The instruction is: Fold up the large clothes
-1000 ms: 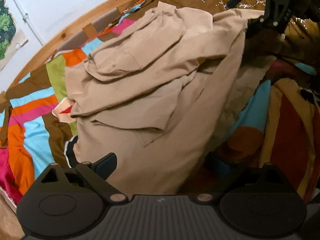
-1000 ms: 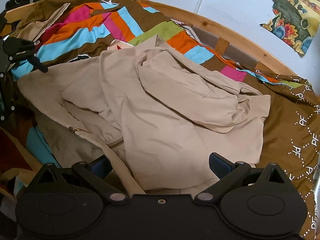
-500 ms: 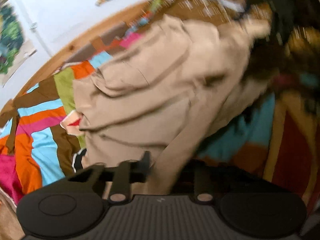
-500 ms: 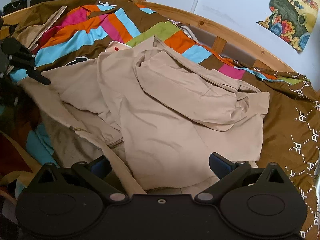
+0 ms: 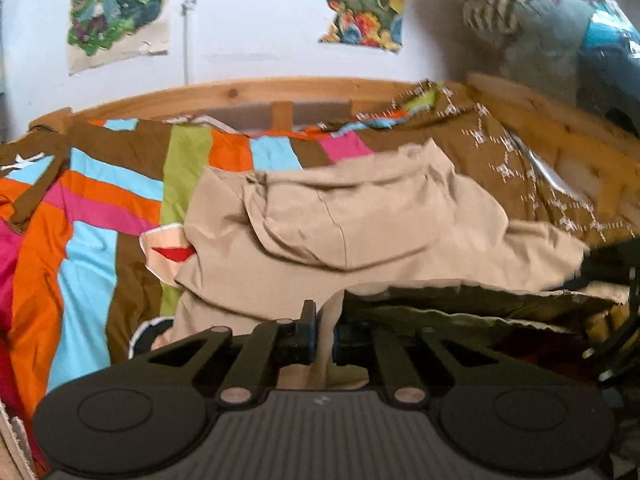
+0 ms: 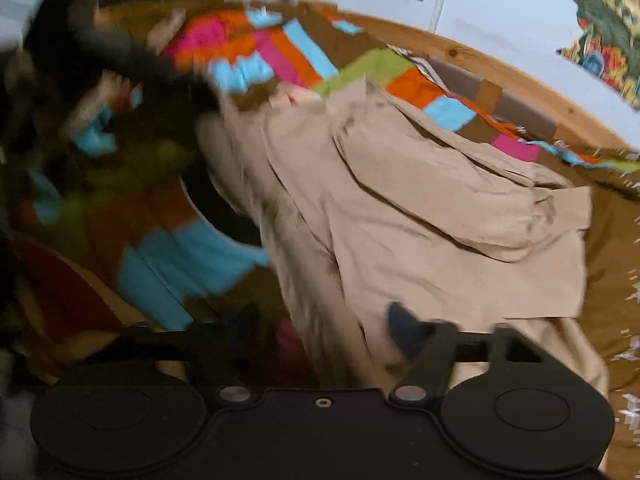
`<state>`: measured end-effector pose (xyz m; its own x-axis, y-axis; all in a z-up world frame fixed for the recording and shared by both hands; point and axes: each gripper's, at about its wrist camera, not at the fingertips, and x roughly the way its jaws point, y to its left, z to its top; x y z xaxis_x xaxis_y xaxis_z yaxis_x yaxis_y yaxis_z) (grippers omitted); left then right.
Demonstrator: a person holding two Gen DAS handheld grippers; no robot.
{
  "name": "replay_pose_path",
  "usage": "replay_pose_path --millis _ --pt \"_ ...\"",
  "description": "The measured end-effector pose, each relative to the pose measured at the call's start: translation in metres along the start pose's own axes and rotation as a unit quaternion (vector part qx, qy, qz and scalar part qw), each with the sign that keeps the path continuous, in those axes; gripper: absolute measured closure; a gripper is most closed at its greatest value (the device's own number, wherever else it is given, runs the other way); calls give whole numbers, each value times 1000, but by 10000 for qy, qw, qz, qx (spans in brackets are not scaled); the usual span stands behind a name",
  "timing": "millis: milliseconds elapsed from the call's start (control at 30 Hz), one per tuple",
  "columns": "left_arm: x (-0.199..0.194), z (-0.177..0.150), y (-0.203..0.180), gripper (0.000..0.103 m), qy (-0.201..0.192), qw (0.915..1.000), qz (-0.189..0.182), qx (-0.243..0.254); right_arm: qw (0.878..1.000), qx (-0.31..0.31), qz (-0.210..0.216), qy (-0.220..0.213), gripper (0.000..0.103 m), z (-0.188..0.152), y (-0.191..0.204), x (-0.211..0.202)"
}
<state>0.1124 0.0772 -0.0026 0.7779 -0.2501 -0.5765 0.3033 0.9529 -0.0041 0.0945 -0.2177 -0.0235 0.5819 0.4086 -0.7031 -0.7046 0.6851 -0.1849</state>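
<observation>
Now the left gripper [image 5: 323, 340] is pinched tight on a hem of the jacket [image 5: 360, 220], which sprawls across the striped quilt [image 5: 80, 240]. Right gripper [image 6: 320, 332] sits spread wide over the other near edge, holding nothing (blurry, mind). The jacket runs away from both tools toward the headboard [image 5: 240, 92]; I'd say the fold goes that way.
</observation>
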Motion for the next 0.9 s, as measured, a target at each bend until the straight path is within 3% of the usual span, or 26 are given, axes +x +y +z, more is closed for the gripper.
replay_pose_path --millis 100,200,300,433,467,567,733,900 --pt "-5 -2 2 96 -28 10000 78 -2 9975 -316 -598 197 66 -18 3 -5" --pt "-12 -8 -3 96 56 9997 184 139 9907 -514 -1188 425 69 -46 -8 -20" --pt "-18 -13 -7 96 238 9987 251 388 9825 -330 -1711 661 71 -72 -33 -31" --pt "-23 -15 -15 97 349 9972 356 551 9828 84 -1732 639 76 -91 -54 -45" --pt "-26 -17 -17 98 353 9969 390 580 9843 161 -1664 564 86 -90 -56 -50" --pt "-41 -22 -24 101 325 9956 497 726 9855 39 -1658 358 98 -83 -54 -62" --pt "-79 -26 -31 102 135 9955 584 734 9848 -185 -1727 -92 101 -69 -47 -100" --pt "-126 -21 -42 102 326 9941 249 1008 9863 -285 -1621 -127 101 -60 -36 -151"
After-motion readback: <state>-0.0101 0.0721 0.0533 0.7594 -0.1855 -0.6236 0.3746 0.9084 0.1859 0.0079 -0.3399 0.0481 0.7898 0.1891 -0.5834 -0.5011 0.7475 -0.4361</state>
